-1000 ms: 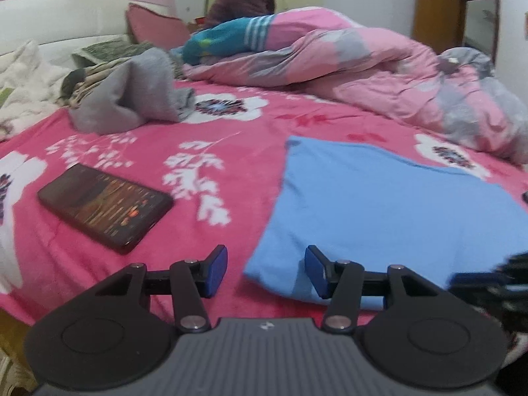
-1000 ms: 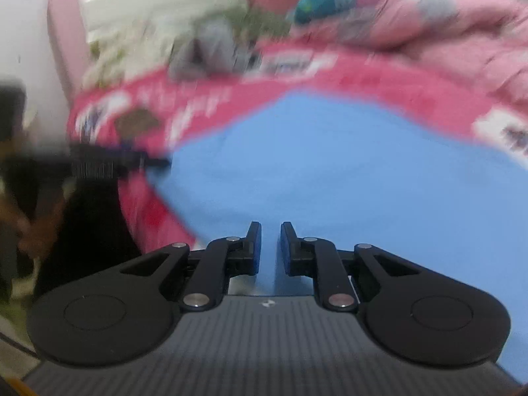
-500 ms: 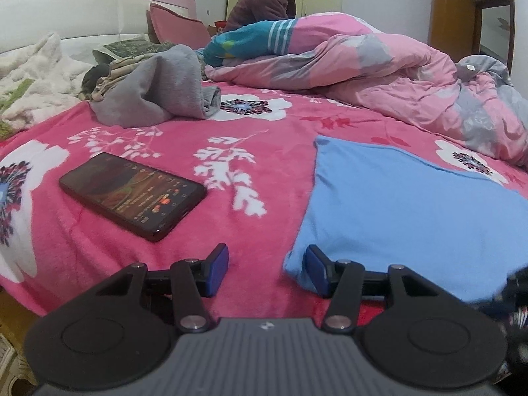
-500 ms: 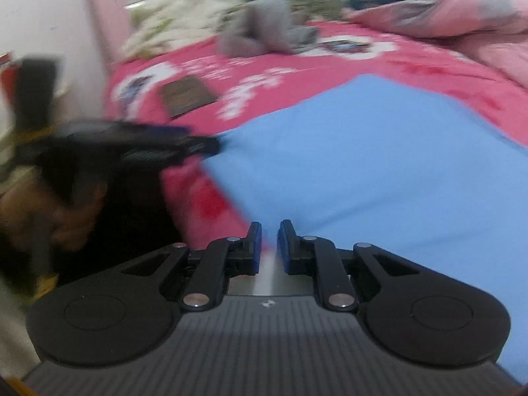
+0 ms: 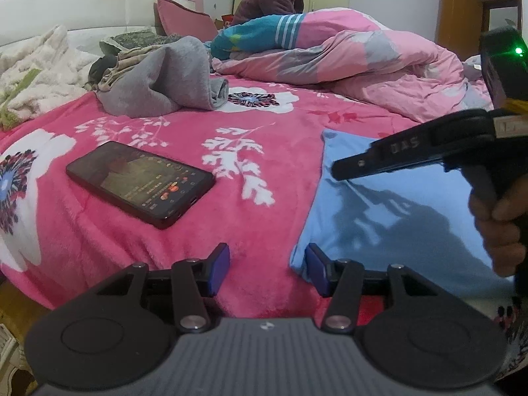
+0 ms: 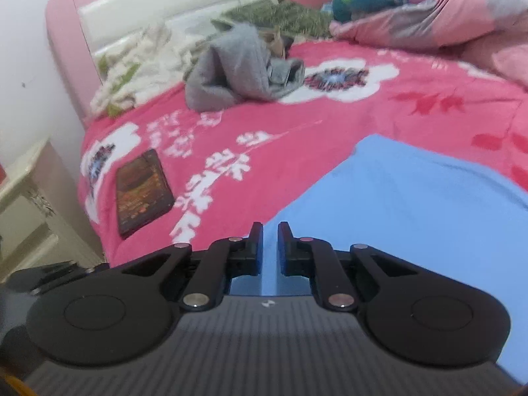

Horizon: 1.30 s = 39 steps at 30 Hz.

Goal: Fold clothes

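Both claws are empty: my right claw (image 6: 270,231), closing to a thin gap, has swung out over the blue cloth (image 5: 396,217) lying flat beside the phone (image 5: 140,183), while my left claw (image 5: 267,267) waits half apart at its near corner, so folding can start.

Fuzzy fleece blanket (image 5: 270,204), smooth matt blue cloth (image 5: 396,217), glossy glass phone (image 5: 140,183), matt plastic left tool (image 5: 265,265).

Home bedroom: bed (image 5: 270,151), quilt (image 5: 363,62), padded headboard (image 5: 66,10).
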Motion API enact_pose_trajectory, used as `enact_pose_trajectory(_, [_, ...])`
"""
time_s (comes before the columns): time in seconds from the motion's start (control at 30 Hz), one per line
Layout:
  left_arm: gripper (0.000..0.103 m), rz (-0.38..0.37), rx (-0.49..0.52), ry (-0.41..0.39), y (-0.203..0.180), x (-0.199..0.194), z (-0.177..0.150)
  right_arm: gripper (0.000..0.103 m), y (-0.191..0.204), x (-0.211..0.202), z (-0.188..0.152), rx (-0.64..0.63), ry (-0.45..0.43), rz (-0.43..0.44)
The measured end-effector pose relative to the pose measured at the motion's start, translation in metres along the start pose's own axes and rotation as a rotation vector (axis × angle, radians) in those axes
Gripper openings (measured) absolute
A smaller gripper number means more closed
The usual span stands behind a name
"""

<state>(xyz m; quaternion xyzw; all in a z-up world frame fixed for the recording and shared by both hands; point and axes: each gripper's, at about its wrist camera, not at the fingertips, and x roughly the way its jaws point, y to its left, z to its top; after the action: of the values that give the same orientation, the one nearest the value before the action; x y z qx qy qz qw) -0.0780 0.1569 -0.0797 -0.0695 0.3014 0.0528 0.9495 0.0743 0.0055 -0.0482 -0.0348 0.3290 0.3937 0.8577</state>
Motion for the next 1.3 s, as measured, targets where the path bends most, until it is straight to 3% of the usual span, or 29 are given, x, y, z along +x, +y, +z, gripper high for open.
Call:
enact_pose_trajectory(0.17, [0.052,-0.024,-0.008,-0.002,0.005,0.000,-0.001,0.008,0.023,0.000,0.004,-0.078,-0.018,-0.031])
enact_pose_trajectory(0.27, [0.052,-0.029,-0.005,-0.006,0.006,-0.001,-0.002,0.007,0.033,0.022,-0.004,-0.073,0.065,0.017])
enact_pose_trajectory(0.37, [0.052,-0.037,-0.011,-0.007,0.008,0.000,-0.002,0.008,0.049,0.044,-0.009,-0.068,0.066,0.042])
enact_pose_trajectory(0.5, [0.052,-0.049,-0.019,-0.015,0.010,0.000,-0.003,0.006,0.057,0.028,-0.002,-0.074,0.021,0.070])
enact_pose_trajectory(0.6, [0.052,-0.052,-0.018,-0.021,0.011,-0.001,-0.005,0.006,0.041,0.016,0.000,-0.053,0.003,-0.025])
enact_pose_trajectory(0.67, [0.052,-0.054,-0.020,-0.023,0.011,-0.001,-0.005,0.007,0.023,0.027,-0.001,0.032,0.040,-0.035])
enact_pose_trajectory(0.87, [0.052,-0.059,-0.030,-0.029,0.012,-0.002,-0.006,0.007,0.044,0.033,-0.002,0.045,0.028,0.134])
enact_pose_trajectory(1.0, [0.052,-0.066,-0.031,-0.034,0.014,-0.002,-0.007,0.007,0.039,-0.001,-0.006,0.009,0.008,0.055])
enact_pose_trajectory(1.1, [0.052,-0.072,-0.034,-0.035,0.015,-0.003,-0.008,0.007,0.031,-0.008,-0.018,0.007,0.058,0.019])
enact_pose_trajectory(1.17, [0.052,-0.068,-0.033,-0.032,0.015,-0.004,-0.009,0.007,0.033,-0.001,-0.028,0.018,0.092,0.033])
enact_pose_trajectory(1.3, [0.052,-0.058,-0.040,-0.026,0.017,-0.008,-0.010,0.008,0.050,-0.004,-0.028,-0.008,0.058,0.086])
